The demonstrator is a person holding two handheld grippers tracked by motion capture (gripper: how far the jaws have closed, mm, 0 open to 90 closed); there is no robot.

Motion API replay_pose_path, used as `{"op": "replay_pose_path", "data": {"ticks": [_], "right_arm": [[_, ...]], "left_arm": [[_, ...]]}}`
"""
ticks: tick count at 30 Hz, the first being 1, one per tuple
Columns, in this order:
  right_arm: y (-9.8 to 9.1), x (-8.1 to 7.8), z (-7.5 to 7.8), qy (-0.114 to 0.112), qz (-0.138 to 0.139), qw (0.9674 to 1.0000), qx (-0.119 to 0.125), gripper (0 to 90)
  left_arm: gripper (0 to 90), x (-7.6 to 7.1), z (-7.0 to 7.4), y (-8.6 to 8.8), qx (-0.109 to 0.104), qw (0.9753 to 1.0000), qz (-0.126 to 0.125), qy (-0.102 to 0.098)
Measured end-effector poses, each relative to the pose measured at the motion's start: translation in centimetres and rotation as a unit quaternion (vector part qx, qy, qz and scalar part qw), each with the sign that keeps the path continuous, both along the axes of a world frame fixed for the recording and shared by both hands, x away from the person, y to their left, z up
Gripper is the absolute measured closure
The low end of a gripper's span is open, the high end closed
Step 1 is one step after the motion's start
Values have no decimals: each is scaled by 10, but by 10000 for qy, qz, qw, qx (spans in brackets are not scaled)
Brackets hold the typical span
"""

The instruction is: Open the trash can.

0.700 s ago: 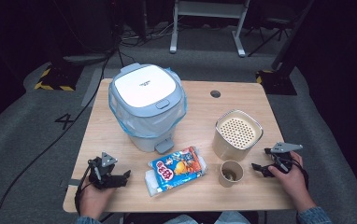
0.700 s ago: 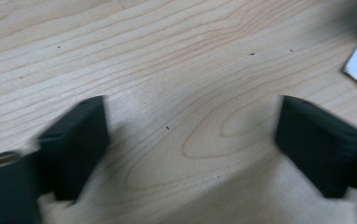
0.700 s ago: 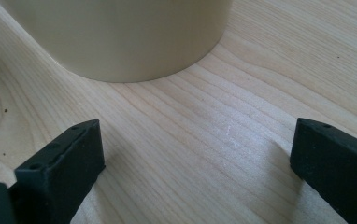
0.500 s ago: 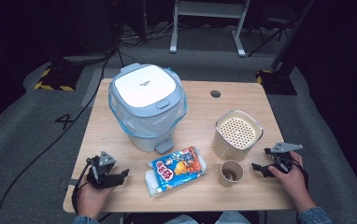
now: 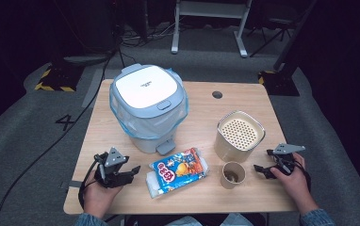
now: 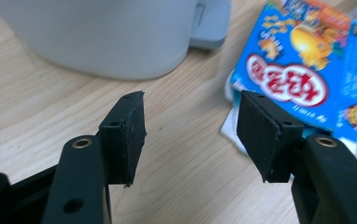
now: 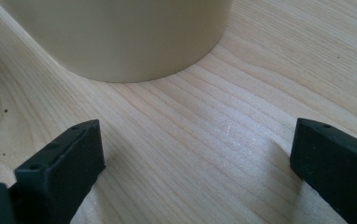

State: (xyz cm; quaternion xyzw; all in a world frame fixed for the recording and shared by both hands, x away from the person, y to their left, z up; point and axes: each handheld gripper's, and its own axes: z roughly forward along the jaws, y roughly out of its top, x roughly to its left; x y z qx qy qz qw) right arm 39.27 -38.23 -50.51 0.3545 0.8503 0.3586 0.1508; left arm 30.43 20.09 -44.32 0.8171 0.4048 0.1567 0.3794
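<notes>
My left gripper [image 5: 133,170] lies near the table's front left corner, open, pointing right at a blue snack packet [image 5: 178,170]. In the left gripper view my left gripper [image 6: 193,130] has bare wood between its pads; the packet [image 6: 298,70] lies just beyond the right jaw, and the pale pedal bin [image 6: 111,37] stands ahead. My right gripper [image 5: 262,160] rests at the front right, open wide, beside a paper cup [image 5: 233,174]. In the right gripper view my right gripper [image 7: 195,149] faces the base of a cream canister [image 7: 120,32], with nothing between the jaws.
The white-lidded pedal bin [image 5: 147,108] with a plastic liner stands at the back left of the wooden table [image 5: 201,117]. The cream canister [image 5: 239,134] has a perforated top. A round cable hole [image 5: 217,94] sits near the far edge.
</notes>
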Motion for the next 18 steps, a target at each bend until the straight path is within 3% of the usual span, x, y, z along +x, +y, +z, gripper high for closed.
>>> {"op": "replay_pose_path", "data": {"ticks": [6, 12, 15, 18], "right_arm": [[0, 0, 0, -1, 0, 10000, -1, 29], [0, 0, 0, -2, -2, 10000, 0, 29], [0, 0, 0, -3, -2, 10000, -3, 29], [0, 0, 0, -2, -2, 10000, 0, 29]], "left_arm": [[426, 3, 15, -11, -211, 9993, -266, -154], [558, 4, 37, -11, -559, 9965, -565, -269], [607, 6, 48, -9, -753, 9942, -691, -338], [639, 10, 57, -6, -1001, 9903, -869, -414]]}}
